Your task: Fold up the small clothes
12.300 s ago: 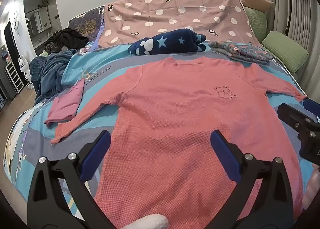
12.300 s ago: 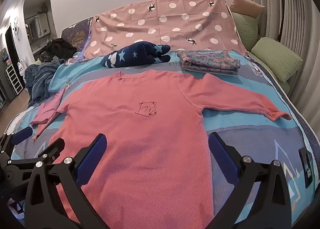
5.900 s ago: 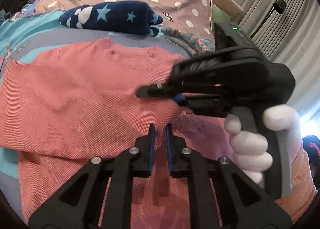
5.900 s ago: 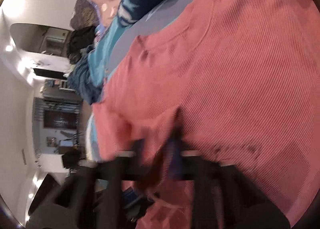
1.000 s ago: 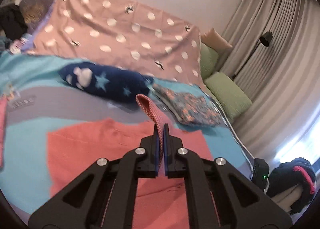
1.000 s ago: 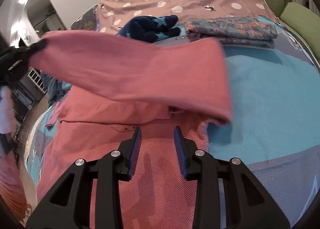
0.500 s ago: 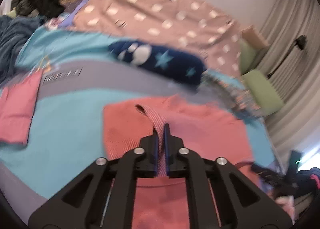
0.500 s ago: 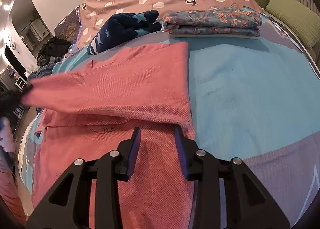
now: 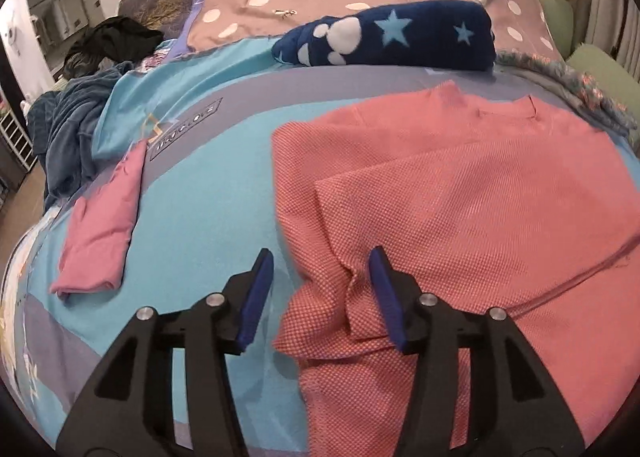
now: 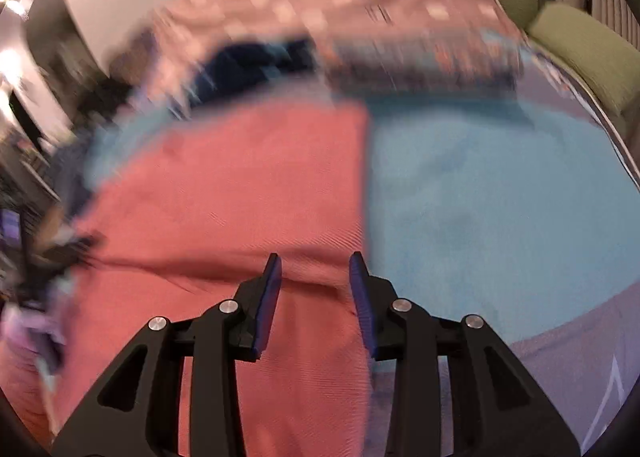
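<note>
While the coral waffle-knit sweater lies on the bed with a sleeve folded across its body, the left tool hovers at its near left edge, jaws opening around a bunched sleeve end they do not press. The right tool hangs partly open over the sweater's right edge, empty. Beyond the sweater's collar lies a fuzzy navy star-print roll; left of the sweater, a smooth folded pink garment.

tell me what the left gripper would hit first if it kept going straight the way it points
Probably the bunched sleeve cuff of the salmon sweater, lying loose between the opening jaws of the left gripper; depth is unclear.
</note>
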Demonstrator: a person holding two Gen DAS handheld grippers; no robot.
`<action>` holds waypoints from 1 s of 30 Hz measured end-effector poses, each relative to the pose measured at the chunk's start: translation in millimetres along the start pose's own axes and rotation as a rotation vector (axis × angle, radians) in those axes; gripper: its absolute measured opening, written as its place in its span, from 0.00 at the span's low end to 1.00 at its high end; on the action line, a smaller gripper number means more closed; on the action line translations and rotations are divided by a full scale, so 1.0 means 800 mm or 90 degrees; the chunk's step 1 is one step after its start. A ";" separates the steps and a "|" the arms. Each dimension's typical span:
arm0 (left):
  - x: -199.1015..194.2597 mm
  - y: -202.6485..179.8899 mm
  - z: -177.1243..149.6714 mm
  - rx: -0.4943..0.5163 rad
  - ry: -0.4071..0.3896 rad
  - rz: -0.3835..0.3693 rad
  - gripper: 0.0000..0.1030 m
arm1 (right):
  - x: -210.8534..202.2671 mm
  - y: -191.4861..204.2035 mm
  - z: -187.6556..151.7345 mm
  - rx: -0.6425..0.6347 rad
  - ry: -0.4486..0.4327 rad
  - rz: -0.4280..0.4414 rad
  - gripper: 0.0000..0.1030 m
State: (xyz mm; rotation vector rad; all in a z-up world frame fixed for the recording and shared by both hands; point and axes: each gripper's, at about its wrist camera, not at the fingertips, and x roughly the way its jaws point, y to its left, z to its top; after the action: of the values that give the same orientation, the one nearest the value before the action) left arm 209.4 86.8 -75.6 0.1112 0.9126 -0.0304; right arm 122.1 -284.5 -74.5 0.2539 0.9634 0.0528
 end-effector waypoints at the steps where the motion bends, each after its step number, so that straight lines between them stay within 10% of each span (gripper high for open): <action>1: -0.004 0.004 0.003 -0.013 0.004 -0.013 0.49 | 0.004 -0.003 -0.002 0.006 0.004 0.004 0.35; 9: -0.026 0.056 0.044 -0.097 -0.040 -0.062 0.59 | -0.023 -0.046 0.050 0.058 -0.044 0.108 0.51; 23: 0.087 0.095 0.088 -0.227 0.076 -0.266 0.59 | 0.078 -0.086 0.119 0.160 0.001 0.252 0.51; 25: 0.092 0.085 0.095 -0.209 0.063 -0.264 0.39 | 0.089 -0.087 0.126 0.161 -0.003 0.263 0.46; 26: 0.095 0.077 0.099 -0.198 0.064 -0.284 0.06 | 0.092 -0.084 0.130 0.154 -0.005 0.261 0.22; 27: 0.096 0.072 0.103 -0.195 0.068 -0.296 0.06 | 0.094 -0.081 0.133 0.145 -0.001 0.257 0.05; 30: 0.072 0.067 0.115 -0.161 0.000 -0.282 0.06 | 0.076 -0.070 0.138 0.129 -0.036 0.232 0.06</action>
State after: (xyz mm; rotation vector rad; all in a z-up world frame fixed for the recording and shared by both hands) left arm 321.2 131.0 -60.7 -0.3272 0.9199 -0.3246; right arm 243.2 -350.4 -77.1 0.6138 0.8575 0.2812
